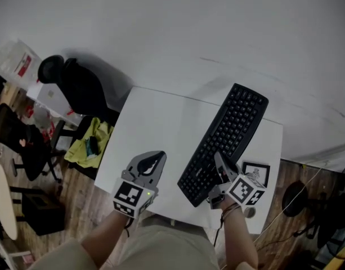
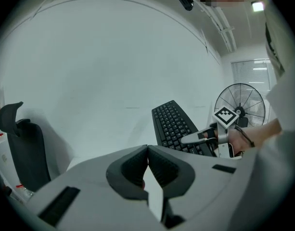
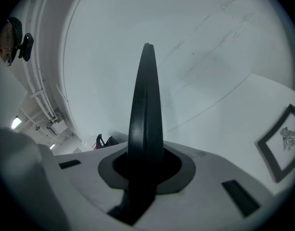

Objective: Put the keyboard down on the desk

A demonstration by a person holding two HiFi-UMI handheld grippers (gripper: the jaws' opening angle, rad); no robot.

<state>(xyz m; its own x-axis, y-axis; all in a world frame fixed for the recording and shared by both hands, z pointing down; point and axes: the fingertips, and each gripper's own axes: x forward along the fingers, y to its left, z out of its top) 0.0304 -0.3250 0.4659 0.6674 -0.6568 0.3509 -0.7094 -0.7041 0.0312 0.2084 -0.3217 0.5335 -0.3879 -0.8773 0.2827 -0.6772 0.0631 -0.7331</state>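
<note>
A black keyboard [image 1: 233, 129] lies slantwise over the right half of the white desk [image 1: 152, 120], its far end toward the wall. My right gripper [image 1: 219, 172] is shut on its near end. In the right gripper view the keyboard [image 3: 147, 100] runs edge-on straight out from between the jaws of that gripper [image 3: 147, 161]. Whether it touches the desktop I cannot tell. My left gripper [image 1: 152, 161] hovers over the desk's near left part, shut with nothing in it. In the left gripper view its pads [image 2: 137, 165] meet, and the keyboard [image 2: 172, 123] and right gripper [image 2: 205, 137] lie to the right.
A black-framed white card [image 1: 256, 172] lies on the desk beside the right gripper. A black office chair [image 1: 76, 86] stands left of the desk, with yellow-green cloth [image 1: 90, 142] below it. A standing fan [image 2: 241, 105] is at the right, and a wall lies behind the desk.
</note>
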